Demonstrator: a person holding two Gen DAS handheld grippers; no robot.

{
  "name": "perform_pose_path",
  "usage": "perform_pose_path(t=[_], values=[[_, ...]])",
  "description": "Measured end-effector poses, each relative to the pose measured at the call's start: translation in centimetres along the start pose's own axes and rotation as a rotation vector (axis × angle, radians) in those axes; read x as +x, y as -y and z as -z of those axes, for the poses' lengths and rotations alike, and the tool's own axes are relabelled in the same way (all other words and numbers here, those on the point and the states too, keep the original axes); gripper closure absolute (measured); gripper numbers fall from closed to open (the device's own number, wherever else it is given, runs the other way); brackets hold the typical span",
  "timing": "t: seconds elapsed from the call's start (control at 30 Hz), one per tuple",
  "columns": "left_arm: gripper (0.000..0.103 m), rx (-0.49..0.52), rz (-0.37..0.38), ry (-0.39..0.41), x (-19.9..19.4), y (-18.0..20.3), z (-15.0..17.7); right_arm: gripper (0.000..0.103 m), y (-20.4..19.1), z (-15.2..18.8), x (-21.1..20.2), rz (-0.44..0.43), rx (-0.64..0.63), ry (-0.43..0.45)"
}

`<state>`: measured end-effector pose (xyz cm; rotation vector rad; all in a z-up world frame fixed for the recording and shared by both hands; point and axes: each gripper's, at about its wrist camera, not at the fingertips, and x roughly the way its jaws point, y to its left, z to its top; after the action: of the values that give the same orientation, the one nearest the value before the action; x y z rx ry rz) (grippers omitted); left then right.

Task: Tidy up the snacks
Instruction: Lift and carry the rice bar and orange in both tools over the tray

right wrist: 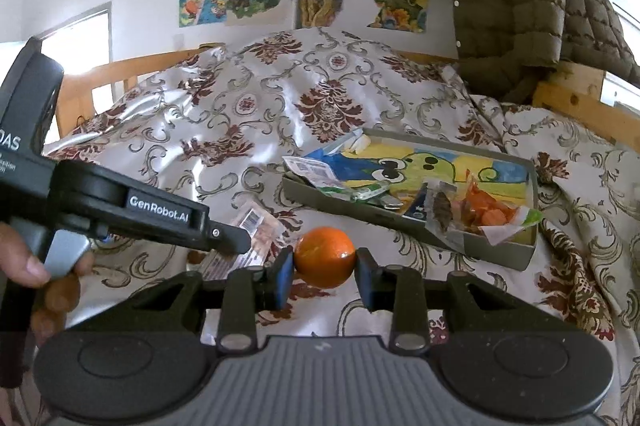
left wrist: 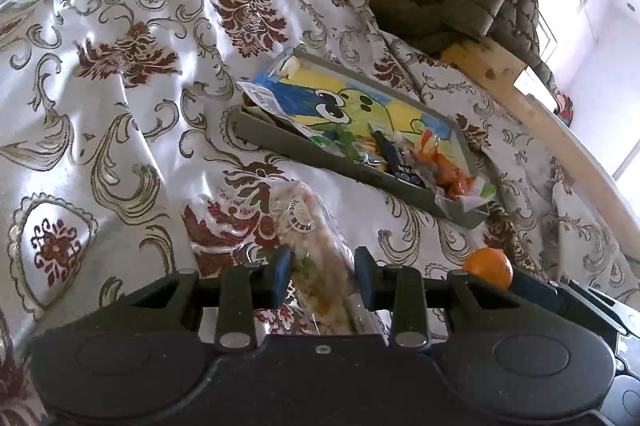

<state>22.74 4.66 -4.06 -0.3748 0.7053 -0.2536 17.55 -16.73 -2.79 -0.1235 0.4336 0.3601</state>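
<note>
Snacks lie on a bed under a floral bedspread (left wrist: 120, 73), some already gathered in a shallow grey cardboard tray (right wrist: 304, 189) lined with a cartoon frog drawing (right wrist: 404, 165). In that tray sit a crumpled green-and-white wrapper (right wrist: 360, 191), a dark packet (right wrist: 440, 207) and a clear bag of orange candies (right wrist: 488, 214) at its near right end. The right gripper (right wrist: 324, 266) pinches an orange mandarin (right wrist: 325, 257) between its blue pads, both touching the fruit, which hangs above the bedspread just short of the tray. The left gripper (left wrist: 323, 274) has its jaws narrowed around a clear-wrapped rice-crisp bar (left wrist: 312, 242) that runs up between the fingers; the left pad meets the wrapper, but whether the right pad presses it I cannot tell. In the right wrist view the same bar shows beside the left gripper's tip, a barcode on its wrapper. A hand (right wrist: 28, 266) grips the left gripper's handle. An olive quilted jacket (right wrist: 520, 5) drapes over the wooden bed frame (right wrist: 572, 105).
</note>
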Motion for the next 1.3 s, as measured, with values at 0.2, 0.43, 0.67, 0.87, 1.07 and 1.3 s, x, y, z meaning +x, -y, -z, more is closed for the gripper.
perform_pose_path(t=[0.2, 0.43, 0.67, 0.87, 1.07, 1.3], values=[[0.068, -0.088, 0.054, 0.027, -0.4, -0.8, -0.2, 0.066, 0.0, 0.0, -0.4, 0.000, 0.008, 0.014], [0.068, -0.092, 0.044, 0.036, -0.4, -0.8, -0.3, 0.066, 0.4, 0.2, 0.1, -0.008, 0.027, 0.013], [0.069, -0.100, 0.064, 0.041, -0.3, -0.7, -0.6, 0.066, 0.4, 0.2, 0.1, 0.011, 0.024, 0.025], [0.069, -0.108, 0.081, 0.067, -0.6, -0.7, -1.0, 0.066, 0.6, 0.0, 0.7, 0.027, 0.045, 0.030], [0.069, -0.147, 0.124, 0.076, -0.7, -0.9, -1.2, 0.066, 0.7, -0.2, 1.0, 0.024, 0.059, 0.041], [0.069, -0.182, 0.138, 0.065, -0.1, -1.0, -1.2, 0.066, 0.8, -0.4, 1.3, 0.032, 0.070, 0.050]])
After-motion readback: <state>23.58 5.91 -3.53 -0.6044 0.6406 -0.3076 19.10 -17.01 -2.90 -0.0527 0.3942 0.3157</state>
